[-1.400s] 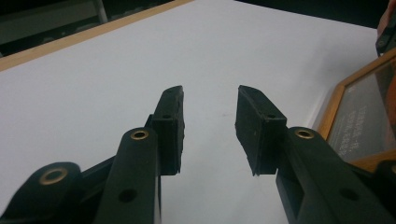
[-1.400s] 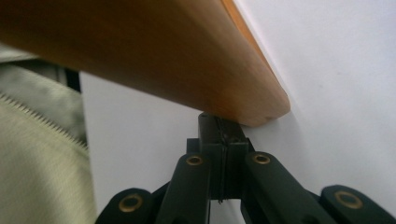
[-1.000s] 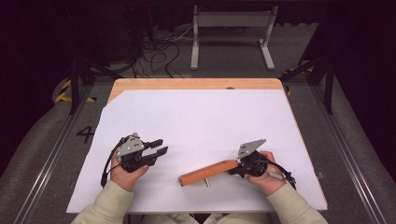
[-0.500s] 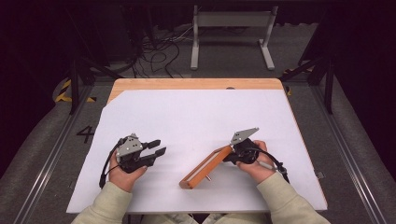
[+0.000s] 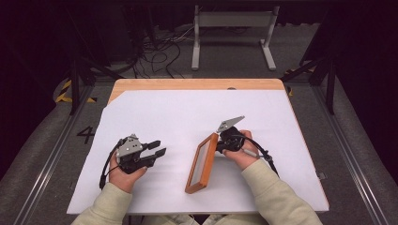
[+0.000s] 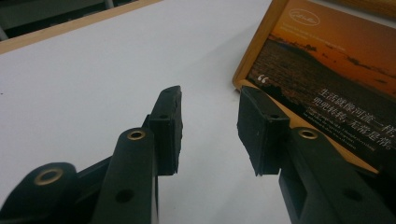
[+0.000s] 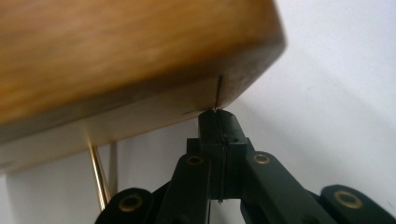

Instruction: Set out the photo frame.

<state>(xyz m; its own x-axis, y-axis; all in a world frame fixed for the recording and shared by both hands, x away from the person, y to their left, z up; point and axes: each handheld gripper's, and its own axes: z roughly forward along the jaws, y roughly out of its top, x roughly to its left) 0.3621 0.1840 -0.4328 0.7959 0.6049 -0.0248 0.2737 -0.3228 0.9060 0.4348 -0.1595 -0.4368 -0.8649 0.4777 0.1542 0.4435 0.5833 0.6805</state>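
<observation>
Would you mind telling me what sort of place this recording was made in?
Probably a lab recording bay: a white-covered table, loose cables on the dark floor, and a metal stand behind.

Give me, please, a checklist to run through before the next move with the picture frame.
1. Left gripper jaws open, nothing between them: ok.
2. Right gripper jaws shut, tips against the picture frame: ok.
3. Firm pinch on the frame: cannot tell.
4. Picture side faces the left gripper: ok.
5. Thin metal leg behind the frame folded out: cannot tell.
</observation>
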